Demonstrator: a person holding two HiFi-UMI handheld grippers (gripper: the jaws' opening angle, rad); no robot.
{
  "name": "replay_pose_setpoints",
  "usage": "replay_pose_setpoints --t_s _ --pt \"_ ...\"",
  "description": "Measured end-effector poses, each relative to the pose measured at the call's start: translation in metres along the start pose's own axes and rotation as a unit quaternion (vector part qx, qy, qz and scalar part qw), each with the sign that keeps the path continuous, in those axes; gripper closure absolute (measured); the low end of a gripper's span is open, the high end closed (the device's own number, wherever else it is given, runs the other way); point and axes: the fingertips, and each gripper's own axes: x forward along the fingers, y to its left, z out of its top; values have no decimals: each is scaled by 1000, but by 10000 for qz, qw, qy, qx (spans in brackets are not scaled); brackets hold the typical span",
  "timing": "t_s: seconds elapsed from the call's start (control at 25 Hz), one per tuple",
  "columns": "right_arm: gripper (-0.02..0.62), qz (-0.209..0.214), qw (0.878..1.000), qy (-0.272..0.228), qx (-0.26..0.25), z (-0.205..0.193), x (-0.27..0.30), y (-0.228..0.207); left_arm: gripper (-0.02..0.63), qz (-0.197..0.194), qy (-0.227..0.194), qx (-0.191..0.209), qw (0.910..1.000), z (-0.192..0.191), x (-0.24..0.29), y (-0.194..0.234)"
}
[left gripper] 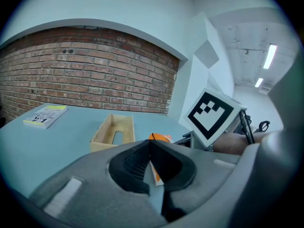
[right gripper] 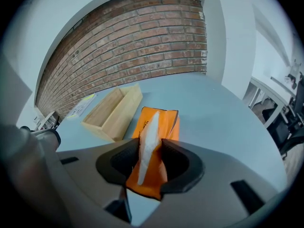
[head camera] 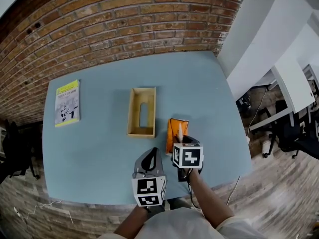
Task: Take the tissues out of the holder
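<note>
Right claw [right gripper: 151, 156] is clamped on the orange tissue pack [head camera: 173, 132]. The left claw [left gripper: 150, 152] hovers beside it, jaws pressed together on nothing. On the blue tabletop [head camera: 94, 148] sits the wooden holder [head camera: 133, 112], with a booklet [head camera: 67, 103] well to its left and the pack just to its right, outside it.

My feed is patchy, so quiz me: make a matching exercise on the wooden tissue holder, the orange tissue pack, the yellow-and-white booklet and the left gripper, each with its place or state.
1. rectangular wooden tissue holder
2. soft orange tissue pack
3. yellow-and-white booklet
4. left gripper

A. jaws together, nothing between them
B. near the blue table's left edge
C. clamped in the right gripper
D. empty, mid-table

Pairs: 1-D, 2-C, 3-B, 4-A.
</note>
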Motion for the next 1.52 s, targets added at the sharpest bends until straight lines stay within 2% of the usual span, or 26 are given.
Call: replay_pose_setpoints --t_s 0.36,0.6,1.0,1.52 --pt "431 28 9999 -29 -121 1 -1 3 601 -31 -24 17 10000 3 -5 1" --pt "383 116 9998 -144 -61 5 -6 7 601 -64 -52 55 10000 6 -8 0" --pt "379 172 9992 -347 23 15 -19 9 601 -105 -109 86 9998 12 -11 -3" --pt "382 107 9960 -884 14 53 -58 11 601 -4 -370 57 9993 28 -20 -1"
